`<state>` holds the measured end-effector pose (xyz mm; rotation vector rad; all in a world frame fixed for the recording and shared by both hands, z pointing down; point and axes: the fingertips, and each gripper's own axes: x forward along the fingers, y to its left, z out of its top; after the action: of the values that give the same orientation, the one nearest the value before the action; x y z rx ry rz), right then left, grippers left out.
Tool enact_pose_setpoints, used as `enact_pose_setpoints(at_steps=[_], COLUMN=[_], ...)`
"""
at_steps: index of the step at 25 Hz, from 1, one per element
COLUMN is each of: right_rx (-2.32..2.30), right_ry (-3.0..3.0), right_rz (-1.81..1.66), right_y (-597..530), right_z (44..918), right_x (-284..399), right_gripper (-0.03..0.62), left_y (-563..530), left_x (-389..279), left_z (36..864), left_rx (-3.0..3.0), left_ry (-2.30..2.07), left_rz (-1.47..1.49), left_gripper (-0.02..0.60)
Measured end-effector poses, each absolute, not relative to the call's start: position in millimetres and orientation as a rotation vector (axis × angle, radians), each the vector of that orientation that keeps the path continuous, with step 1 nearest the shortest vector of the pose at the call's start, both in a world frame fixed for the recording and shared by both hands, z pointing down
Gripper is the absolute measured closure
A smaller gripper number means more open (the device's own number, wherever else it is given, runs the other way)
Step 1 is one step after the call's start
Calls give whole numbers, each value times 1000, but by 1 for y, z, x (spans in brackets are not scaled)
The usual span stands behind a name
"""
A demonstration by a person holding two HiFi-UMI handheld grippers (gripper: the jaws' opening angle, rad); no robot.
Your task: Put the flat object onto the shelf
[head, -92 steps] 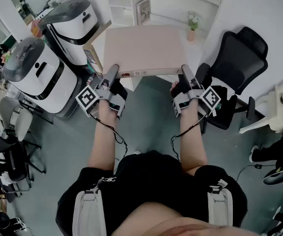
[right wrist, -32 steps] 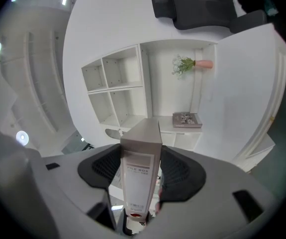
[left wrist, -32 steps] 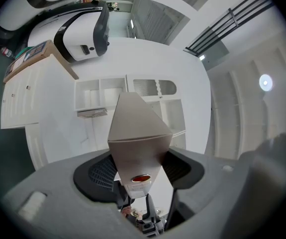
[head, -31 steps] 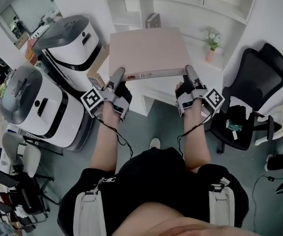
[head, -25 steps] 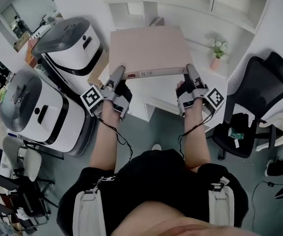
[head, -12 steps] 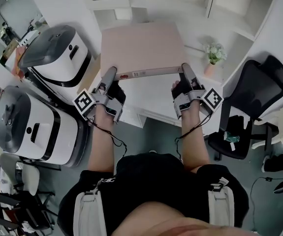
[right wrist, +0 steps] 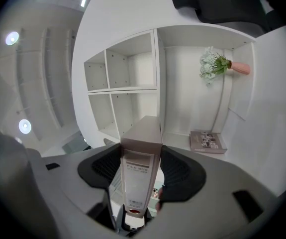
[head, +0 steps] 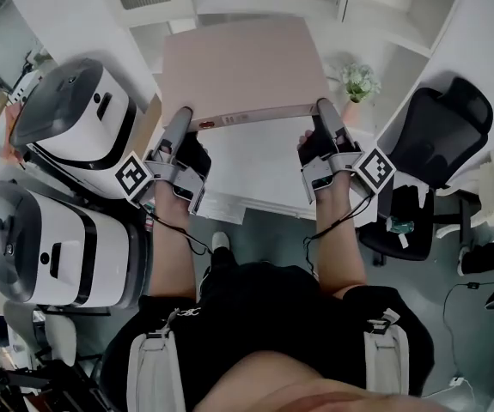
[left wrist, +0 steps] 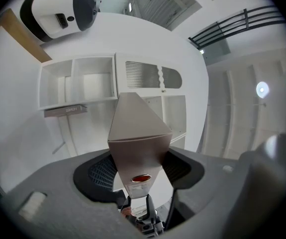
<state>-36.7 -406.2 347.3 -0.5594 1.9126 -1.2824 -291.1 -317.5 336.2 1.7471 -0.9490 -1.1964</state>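
Observation:
The flat object is a beige file box (head: 238,67), held level in front of the person. My left gripper (head: 183,117) is shut on its near left corner, and my right gripper (head: 323,112) is shut on its near right corner. In the left gripper view the box corner (left wrist: 138,144) sits wedged between the dark pads (left wrist: 101,173) of the left gripper (left wrist: 140,172). In the right gripper view its labelled spine (right wrist: 142,167) is clamped in the right gripper (right wrist: 142,173). The white shelf unit (head: 375,11) stands just beyond the box, with open compartments (right wrist: 132,81).
A white counter (head: 259,166) lies under the box. A potted plant in a pink vase (head: 356,82) and a magazine (right wrist: 207,141) sit on the shelf. Two white-and-grey machines (head: 66,114) stand at the left and a black office chair (head: 431,136) at the right.
The person has stepped closer to the shelf unit with the box still gripped by both grippers. The box now hangs over the white counter, near the shelf.

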Motion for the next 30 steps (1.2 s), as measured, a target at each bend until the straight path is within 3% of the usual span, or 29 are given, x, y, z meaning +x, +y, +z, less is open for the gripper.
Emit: enact_pose_setpoints(at_steps=[30], right_rx=[-819], right_ry=[1739], right_rz=[-1059], right_y=[-501], right_z=[310], right_x=[-60], right_gripper=[345], left_y=[-499], left_x=[-330], left_z=[296], left_rx=[1812], left_ry=[-677], left_rz=[-1039], left_gripper=[293])
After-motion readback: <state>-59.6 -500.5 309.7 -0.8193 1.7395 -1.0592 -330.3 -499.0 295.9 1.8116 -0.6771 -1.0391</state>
